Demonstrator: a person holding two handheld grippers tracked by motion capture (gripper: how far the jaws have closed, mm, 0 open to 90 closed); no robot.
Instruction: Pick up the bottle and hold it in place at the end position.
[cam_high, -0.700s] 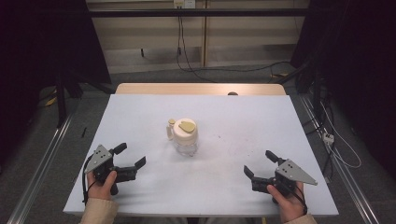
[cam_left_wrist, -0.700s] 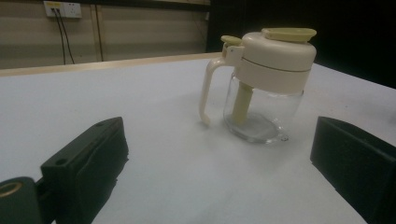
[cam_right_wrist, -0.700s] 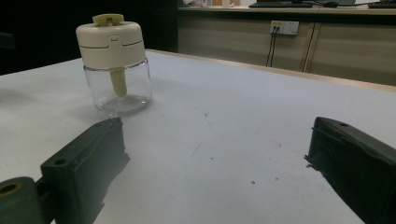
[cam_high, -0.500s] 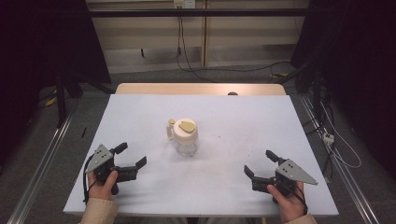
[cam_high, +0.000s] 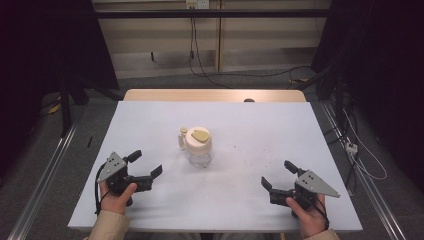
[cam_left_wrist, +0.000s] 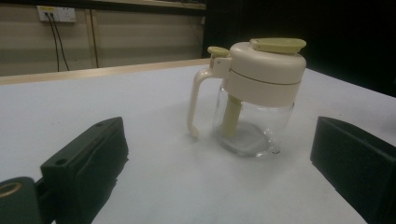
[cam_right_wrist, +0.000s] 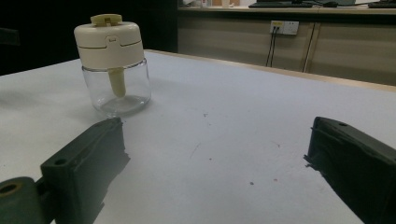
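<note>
White table (cam_high: 150, 125), dark room behind. Glass jar (cam_high: 199, 147) with cream lid stands mid-table, untouched. Left gripper (cam_high: 148, 165) and right gripper (cam_high: 278, 175) rest near edge, jaws spread, empty. Step: approach. Next likely needs a reach inward to the jar.

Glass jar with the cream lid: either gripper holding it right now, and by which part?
Nothing is held. The glass jar stands alone mid-table. The left gripper and the right gripper both have open, empty jaws, well apart from it.
</note>
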